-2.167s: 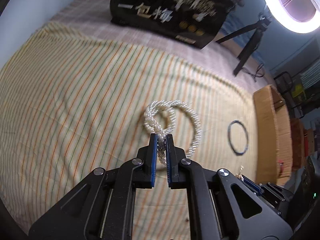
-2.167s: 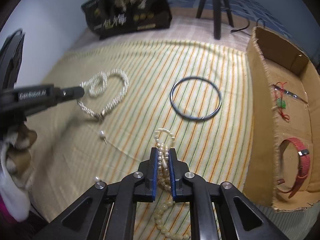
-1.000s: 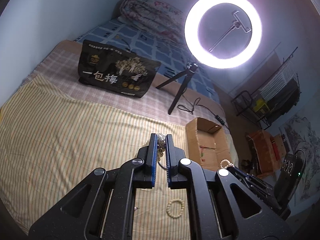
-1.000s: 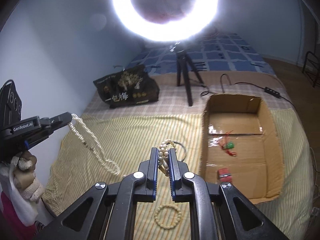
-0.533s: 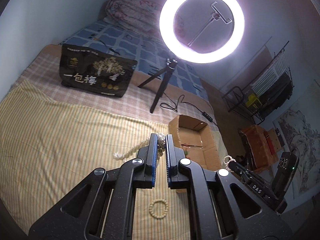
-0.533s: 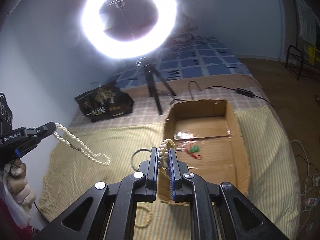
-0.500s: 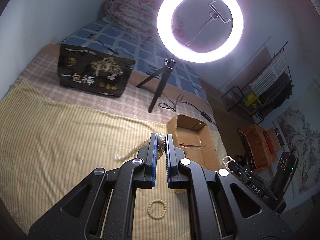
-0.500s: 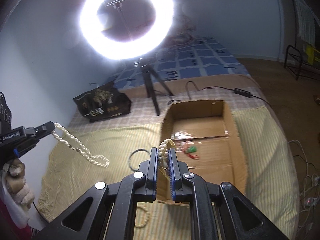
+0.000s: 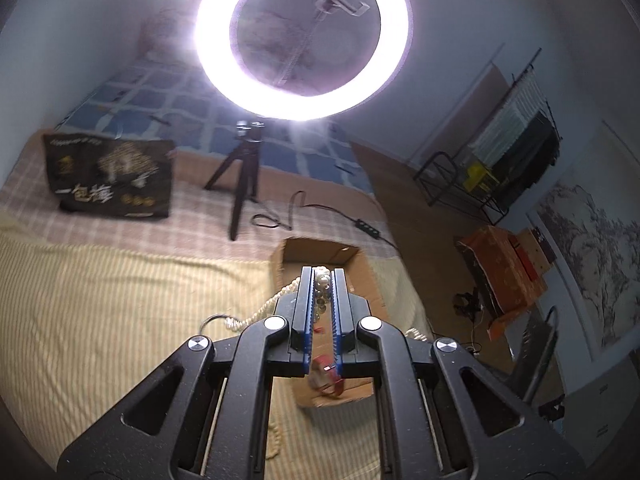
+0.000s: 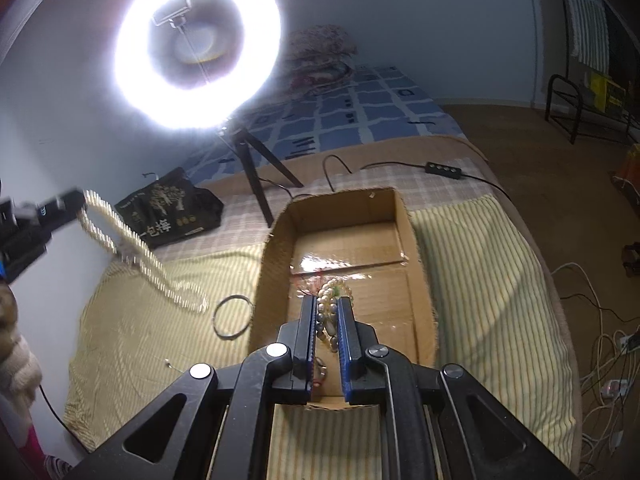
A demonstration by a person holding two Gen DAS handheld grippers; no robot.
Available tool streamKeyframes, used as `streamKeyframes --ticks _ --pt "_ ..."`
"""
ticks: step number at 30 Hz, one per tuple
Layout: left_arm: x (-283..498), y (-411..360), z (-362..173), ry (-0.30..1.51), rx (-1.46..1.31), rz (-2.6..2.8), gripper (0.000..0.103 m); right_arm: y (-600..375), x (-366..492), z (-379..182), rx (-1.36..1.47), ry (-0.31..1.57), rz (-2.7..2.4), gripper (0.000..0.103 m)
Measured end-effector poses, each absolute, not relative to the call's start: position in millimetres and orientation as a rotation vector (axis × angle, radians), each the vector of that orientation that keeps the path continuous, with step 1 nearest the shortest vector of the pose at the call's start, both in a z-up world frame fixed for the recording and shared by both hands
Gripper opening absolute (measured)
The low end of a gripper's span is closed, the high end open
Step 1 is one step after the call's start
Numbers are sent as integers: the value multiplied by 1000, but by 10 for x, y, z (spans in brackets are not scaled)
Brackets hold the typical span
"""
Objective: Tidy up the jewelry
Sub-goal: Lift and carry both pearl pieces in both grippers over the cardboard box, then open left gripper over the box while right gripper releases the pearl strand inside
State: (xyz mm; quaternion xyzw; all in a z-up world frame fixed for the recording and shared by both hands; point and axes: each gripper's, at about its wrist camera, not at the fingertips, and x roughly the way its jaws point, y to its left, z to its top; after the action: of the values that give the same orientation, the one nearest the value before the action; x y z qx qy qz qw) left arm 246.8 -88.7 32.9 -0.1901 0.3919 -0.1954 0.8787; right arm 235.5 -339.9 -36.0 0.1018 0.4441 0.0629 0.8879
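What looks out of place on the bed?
A thin dark ring bangle lies on the striped yellow cloth, outside the cardboard box, and a tiny pearl earring sits loose nearby. Neither is sorted yet.

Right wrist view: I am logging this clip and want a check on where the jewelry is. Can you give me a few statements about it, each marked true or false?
1. The right gripper is shut on a bead bracelet above the open box. True.
2. The left gripper is empty. False: a pearl necklace hangs from it, over the striped cloth.
3. The dark ring lies inside the box. False: it lies on the cloth, left of the box.
4. The ring light is lit. True.
5. The black bag is left of the tripod. True.
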Motion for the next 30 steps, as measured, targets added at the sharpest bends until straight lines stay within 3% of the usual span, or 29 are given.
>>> streamKeyframes --ticks 13,30 --pt "2967 -1864 313 858 -299 -496 5 -3495 2424 -592 217 984 120 7" --pt "3477 -2631 -426 996 -223 -487 5 -3761 2552 -987 286 1060 73 7"
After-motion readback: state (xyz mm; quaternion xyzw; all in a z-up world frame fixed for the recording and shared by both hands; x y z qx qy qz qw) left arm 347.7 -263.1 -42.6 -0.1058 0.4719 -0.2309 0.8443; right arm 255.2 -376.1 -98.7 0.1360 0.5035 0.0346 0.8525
